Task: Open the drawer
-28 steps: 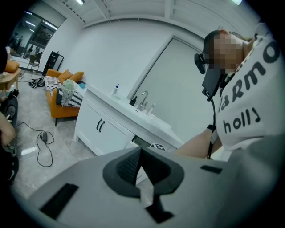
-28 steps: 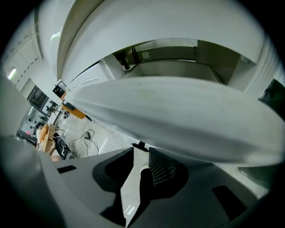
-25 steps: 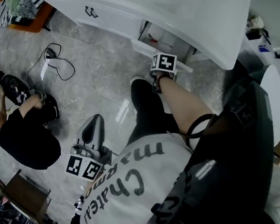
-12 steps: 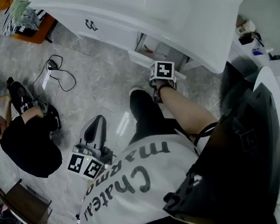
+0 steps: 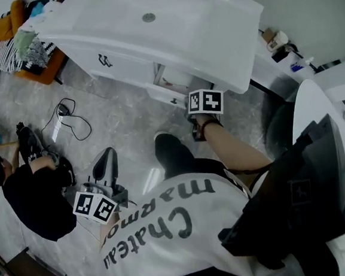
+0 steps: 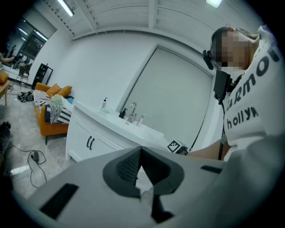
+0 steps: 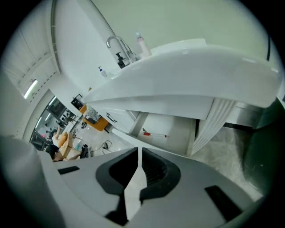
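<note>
The white vanity point(image 5: 211, 35) has one drawer point(image 5: 169, 85) pulled out below its top. In the right gripper view that open drawer point(image 7: 167, 124) holds a small red-and-white item point(image 7: 154, 133). My right gripper point(image 5: 197, 107) hangs just in front of the drawer and points down at it without touching. Its jaws point(image 7: 139, 153) have just been closing, down to a hairline slit, with nothing between them. My left gripper point(image 5: 107, 161) is low at the left, away from the vanity. It is shut point(image 6: 140, 153) and empty.
A second vanity front with dark handles point(image 5: 103, 61) sits left of the open drawer. A person point(image 5: 27, 189) crouches on the floor at the left, near a black cable point(image 5: 68, 113). An orange couch point(image 5: 23, 42) stands at the far left. My own foot point(image 5: 167, 147) is below the drawer.
The right gripper has lifted away from the drawer front, and its marker cube now sits higher against the vanity. The left gripper has risen a little. The drawer stays pulled out.
</note>
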